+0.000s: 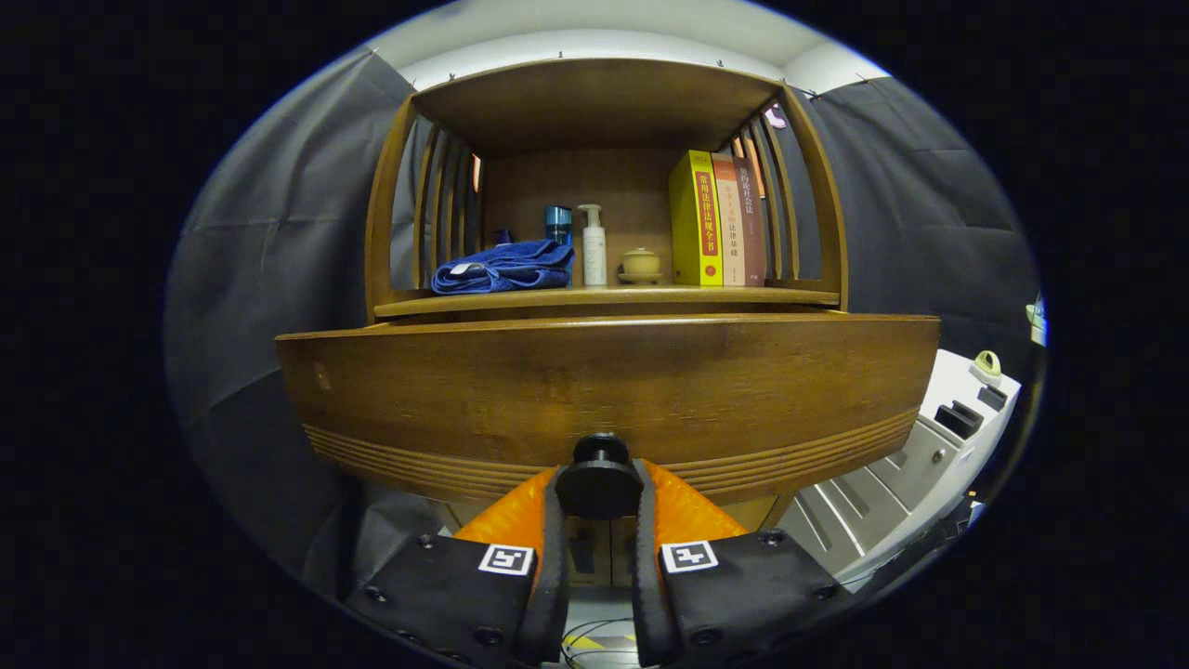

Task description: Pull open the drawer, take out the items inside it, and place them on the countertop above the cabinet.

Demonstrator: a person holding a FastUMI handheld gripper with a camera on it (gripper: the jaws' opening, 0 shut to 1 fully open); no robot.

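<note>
Gripper [599,492] fingers clamp the dark round knob [599,483] on the wooden drawer [604,390], below a shelf [604,299] of books [715,221].

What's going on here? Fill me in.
A hand-held gripper is shut on the round knob of a wooden drawer, one finger on each side. The drawer front fills the space just ahead, so its contents are hidden. Above it, the countertop holds a folded blue towel, a pump bottle, a small lidded jar and upright books.
</note>
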